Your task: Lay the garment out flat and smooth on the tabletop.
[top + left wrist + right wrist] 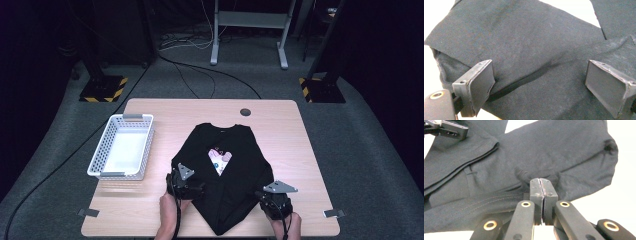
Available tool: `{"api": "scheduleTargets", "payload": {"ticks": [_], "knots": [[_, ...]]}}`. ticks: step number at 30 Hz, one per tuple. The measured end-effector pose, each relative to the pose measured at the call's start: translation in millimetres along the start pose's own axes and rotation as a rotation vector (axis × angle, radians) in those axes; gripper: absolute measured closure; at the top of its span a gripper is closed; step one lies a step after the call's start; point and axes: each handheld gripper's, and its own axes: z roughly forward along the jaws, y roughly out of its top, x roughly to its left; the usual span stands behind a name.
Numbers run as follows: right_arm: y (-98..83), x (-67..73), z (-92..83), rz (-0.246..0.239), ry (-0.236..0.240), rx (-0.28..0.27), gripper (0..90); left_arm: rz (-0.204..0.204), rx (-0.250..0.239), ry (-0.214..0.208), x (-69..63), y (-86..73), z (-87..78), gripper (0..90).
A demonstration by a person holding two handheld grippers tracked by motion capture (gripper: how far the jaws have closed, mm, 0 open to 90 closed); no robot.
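From the high view, a black long-sleeved shirt (pixel 227 175) is lying on the wooden table (pixel 280 120), its sleeves already folded inward so that the garment is narrowing to a point at the near edge, with a heart-shaped print (pixel 220 160) showing in the gap. The left gripper (pixel 186 186) is sitting at the shirt's left edge and the right gripper (pixel 275 199) at its right edge. A white plastic basket (pixel 122 146) is standing beside the shirt on the left, with nothing in it.

In the left gripper view, the jaws are standing wide apart over the black shirt (pixel 529 50), with folded layers of fabric lying between them; the pads are not pressing on anything.

In the right gripper view, the right gripper (pixel 541 182) is closed tight, and a small bunch of the shirt's cloth (pixel 564 157) seems pinched at its tip; the left gripper (pixel 449 128) is showing farther off.

Judging by this, the sleeves are folded, while folding the body and putting the shirt in the basket are probably left.
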Motion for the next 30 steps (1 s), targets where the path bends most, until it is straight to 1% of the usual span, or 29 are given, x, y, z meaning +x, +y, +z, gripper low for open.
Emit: {"api": "scheduleTargets", "payload": {"ticks": [3, 8, 10, 12, 13, 14, 16, 17, 18, 19, 21, 23, 26, 28, 29, 30], "knots": [[-6.5, -3.4, -6.2, 0.017, -0.001, 0.0, 89.2, -0.001, 0.0, 0.0, 0.0, 0.0, 0.0, 8.8], [-14.0, -5.5, -11.3, 0.028, -0.004, 0.007, 88.6, 0.0, 0.0, 0.0, -0.1, 0.0, 0.0, 8.9], [-20.4, -7.4, -19.0, 0.04, -0.017, 0.009, 86.5, 0.002, 0.001, 0.001, -0.1, 0.0, -0.2, 8.9], [-21.7, -8.3, -21.3, 0.043, -0.019, 0.01, 86.1, 0.002, 0.0, 0.001, -0.1, 0.0, -0.1, 8.9], [-24.8, -10.7, -28.8, 0.049, -0.031, 0.006, 86.1, 0.001, 0.001, 0.0, -0.1, 0.0, -0.1, 8.9], [-24.8, -10.7, -28.8, 0.049, -0.031, 0.006, 86.1, 0.001, 0.001, 0.0, -0.1, 0.0, -0.1, 8.9], [-24.7, -13.1, -34.2, 0.057, -0.041, -0.006, 83.4, 0.001, 0.0, 0.0, -0.1, 0.0, -0.1, 8.9], [-21.2, -14.5, -36.3, 0.062, -0.04, -0.015, 78.8, 0.0, 0.0, 0.0, -0.1, 0.0, 0.0, 8.9], [-21.2, -14.5, -36.3, 0.062, -0.04, -0.015, 78.8, 0.001, 0.0, 0.0, -0.1, 0.0, -0.1, 8.9], [-18.2, -14.5, -35.7, 0.065, -0.036, -0.019, 75.6, 0.0, 0.0, 0.0, -0.1, 0.0, 0.0, 8.9], [-10.7, -13.7, -31.1, 0.064, -0.018, -0.027, 68.8, 0.001, -0.001, 0.0, -0.1, 0.0, 0.0, 8.9], [-1.9, -10.3, -22.6, 0.053, -0.003, -0.023, 62.5, 0.001, 0.0, 0.0, -0.1, 0.0, -0.1, 8.9], [12.2, -2.5, -6.0, 0.031, 0.023, -0.003, 52.9, 0.0, 0.0, -0.001, 0.0, 0.0, 0.0, 8.9], [21.1, 3.8, 3.7, 0.016, 0.03, 0.008, 47.9, 0.0, 0.0, -0.001, 0.0, 0.0, 0.0, 8.9], [28.1, 8.5, 13.7, 0.004, 0.024, 0.023, 44.1, 0.0, -0.001, 0.0, 0.0, 0.0, 0.0, 8.9], [30.8, 9.8, 19.4, -0.003, 0.021, 0.043, 42.2, 0.0, -0.001, 0.0, -0.1, 0.0, 0.0, 8.9]]}}
